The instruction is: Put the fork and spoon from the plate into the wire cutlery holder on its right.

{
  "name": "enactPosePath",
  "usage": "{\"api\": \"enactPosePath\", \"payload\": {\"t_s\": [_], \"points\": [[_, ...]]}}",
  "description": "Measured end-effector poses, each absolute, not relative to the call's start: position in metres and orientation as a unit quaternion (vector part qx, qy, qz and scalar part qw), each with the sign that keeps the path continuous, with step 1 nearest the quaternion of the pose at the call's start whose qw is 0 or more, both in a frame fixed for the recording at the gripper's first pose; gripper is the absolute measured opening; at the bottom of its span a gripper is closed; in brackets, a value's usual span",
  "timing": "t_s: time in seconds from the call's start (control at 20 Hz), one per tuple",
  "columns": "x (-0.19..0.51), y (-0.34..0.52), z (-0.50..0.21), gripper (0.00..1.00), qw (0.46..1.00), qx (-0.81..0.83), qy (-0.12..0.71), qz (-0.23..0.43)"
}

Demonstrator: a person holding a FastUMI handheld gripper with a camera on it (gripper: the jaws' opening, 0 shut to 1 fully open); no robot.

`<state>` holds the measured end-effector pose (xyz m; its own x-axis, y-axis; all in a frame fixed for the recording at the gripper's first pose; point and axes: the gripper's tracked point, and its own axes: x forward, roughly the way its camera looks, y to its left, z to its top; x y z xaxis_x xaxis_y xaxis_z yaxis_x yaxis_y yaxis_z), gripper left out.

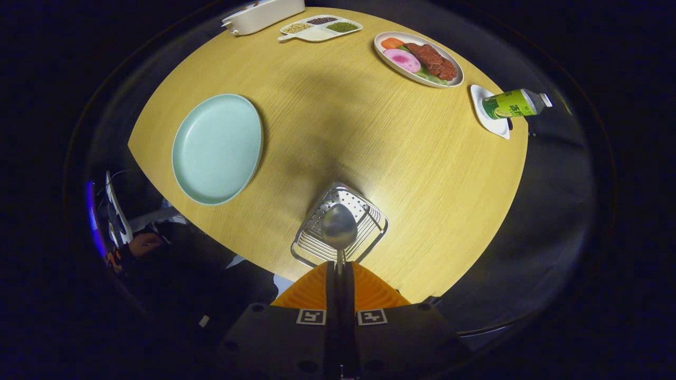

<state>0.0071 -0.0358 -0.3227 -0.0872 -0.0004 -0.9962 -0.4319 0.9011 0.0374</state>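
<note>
1. Pale wood-grain table (338, 121) under a lit centre, with dark booth surroundings beyond its rounded edge.
2. Pressed together on the handle of the spoon (339, 227), the gripper (339, 266) holds it bowl-forward, so the bowl hangs directly over the open top of the wire cutlery holder (369, 232). That alignment suits lowering it straight in.
3. The wire cutlery holder stands just ahead of the fingers, near the table's closer edge, to the right of the light green plate (216, 150).
4. The plate looks bare, with neither utensil lying on it. The fork may already be in the holder, but the spoon bowl covers much of the basket's inside, so I cannot tell.
5. Judged from this, the spoon is the piece in hand and the task is near its end: what remains is to bring it down into the basket and let go.
6. Well beyond, at the far side, sit a white dish of food (418, 58), a divided tray of beans (319, 27), a white container (264, 15) and a green bottle (515, 104) lying on a small white plate (494, 126). All are clear of the work.
7. A person's hand (143, 244) rests low beside the table's near-left edge.
</note>
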Motion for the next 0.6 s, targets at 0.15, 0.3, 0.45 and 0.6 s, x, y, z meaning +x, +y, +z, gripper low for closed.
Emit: {"api": "enactPosePath", "payload": {"t_s": [0.15, 0.3, 0.45, 0.6], "points": [[0.007, -0.04, -0.326, 0.15, 0.665, -0.139, 0.716, 0.162], [0.01, -0.042, -0.32, 0.34, 0.691, -0.117, 0.695, 0.159], [0.012, -0.042, -0.302, 0.51, 0.734, -0.083, 0.655, 0.158], [0.015, -0.04, -0.278, 0.6, 0.783, -0.047, 0.602, 0.149]]}}
